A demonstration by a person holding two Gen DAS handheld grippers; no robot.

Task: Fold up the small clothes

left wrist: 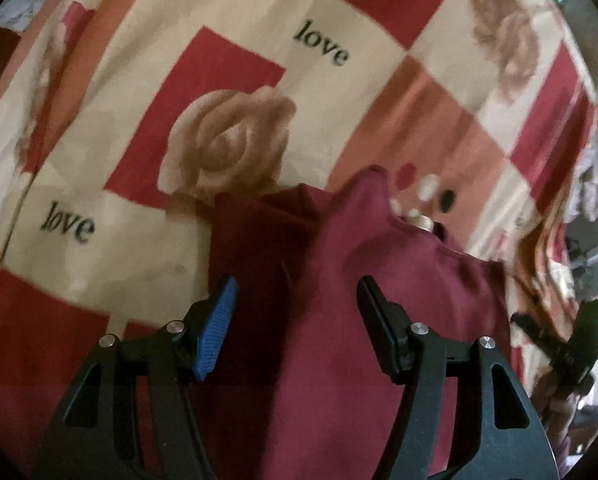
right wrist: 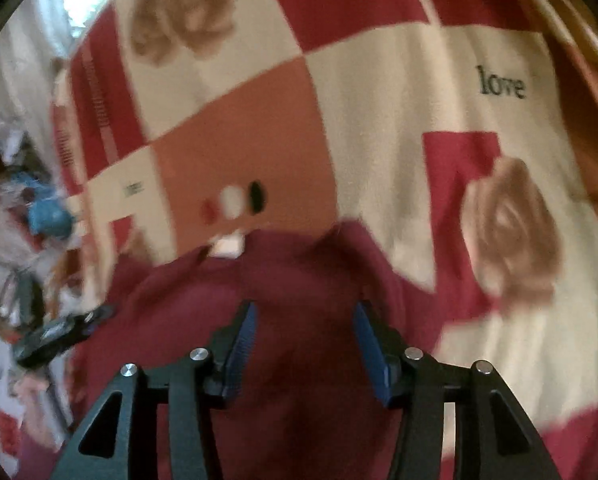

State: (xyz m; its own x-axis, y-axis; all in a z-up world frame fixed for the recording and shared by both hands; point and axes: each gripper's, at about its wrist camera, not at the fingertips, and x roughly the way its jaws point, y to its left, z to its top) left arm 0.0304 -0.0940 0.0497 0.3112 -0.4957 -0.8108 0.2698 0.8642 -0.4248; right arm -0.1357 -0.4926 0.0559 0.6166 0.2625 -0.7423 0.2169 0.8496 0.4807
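While over the maroon garment [left wrist: 339,320], both tools [left wrist: 295,312] [right wrist: 303,332] agape, empty; bedsheet [left wrist: 139,80] bare beyond its edge.

I see a maroon garment [left wrist: 339,280] on a bedsheet [left wrist: 239,8] checked red, cream and salmon, with beige roses and black "love" lettering.

Left gripper [left wrist: 295,292]: two matte black fingers on open-framed linkage arms with triangular cut-outs, pinned by four round silver screw heads; ribbed blue pads [left wrist: 215,328] line the inner faces. Right gripper [right wrist: 303,320]: identical black frame, silver pivots and blue ribbed pads [right wrist: 241,354].
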